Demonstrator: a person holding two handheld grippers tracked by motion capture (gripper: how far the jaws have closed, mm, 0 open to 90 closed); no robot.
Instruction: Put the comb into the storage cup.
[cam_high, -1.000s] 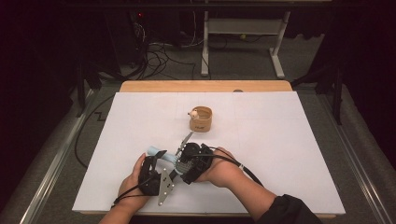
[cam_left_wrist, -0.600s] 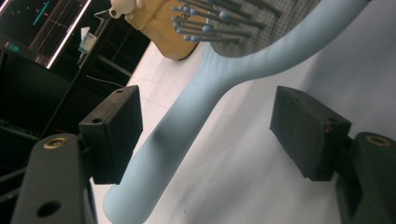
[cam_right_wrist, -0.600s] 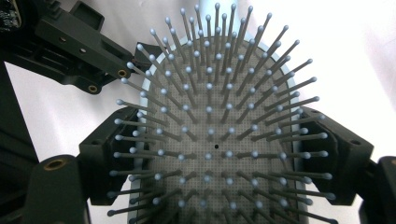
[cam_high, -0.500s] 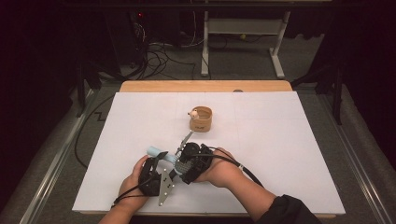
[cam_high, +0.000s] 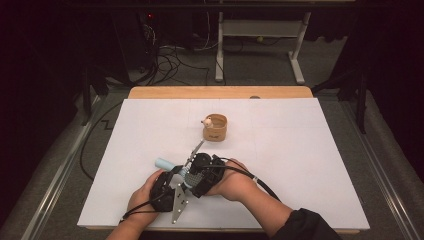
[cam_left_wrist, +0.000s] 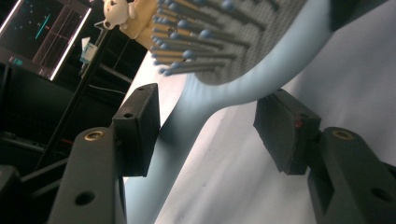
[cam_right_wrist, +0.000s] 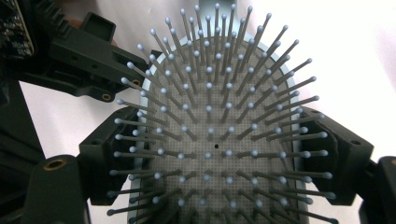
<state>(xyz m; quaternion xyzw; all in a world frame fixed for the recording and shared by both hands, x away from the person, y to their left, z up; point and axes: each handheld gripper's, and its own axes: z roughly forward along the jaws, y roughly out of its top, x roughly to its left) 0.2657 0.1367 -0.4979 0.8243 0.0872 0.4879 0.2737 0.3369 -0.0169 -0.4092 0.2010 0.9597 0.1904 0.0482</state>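
The pale blue hairbrush (cam_right_wrist: 212, 140) sits low over the near middle of the white table (cam_high: 310, 165), bristles up, its head clamped at both edges by the right gripper (cam_right_wrist: 219, 163). The left gripper (cam_left_wrist: 208, 126) straddles the brush's handle; its jaws have just been closing, one pad at the handle, the other still apart from it. Farther back stands a small wooden cup (cam_high: 215, 127).

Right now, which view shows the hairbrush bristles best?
Right gripper view: the hairbrush faces the camera, bristles sharp, head sides between the right gripper jaws. Left gripper view shows blurred bristles close up and the handle. High view shows the handle end, bristles too small to tell.
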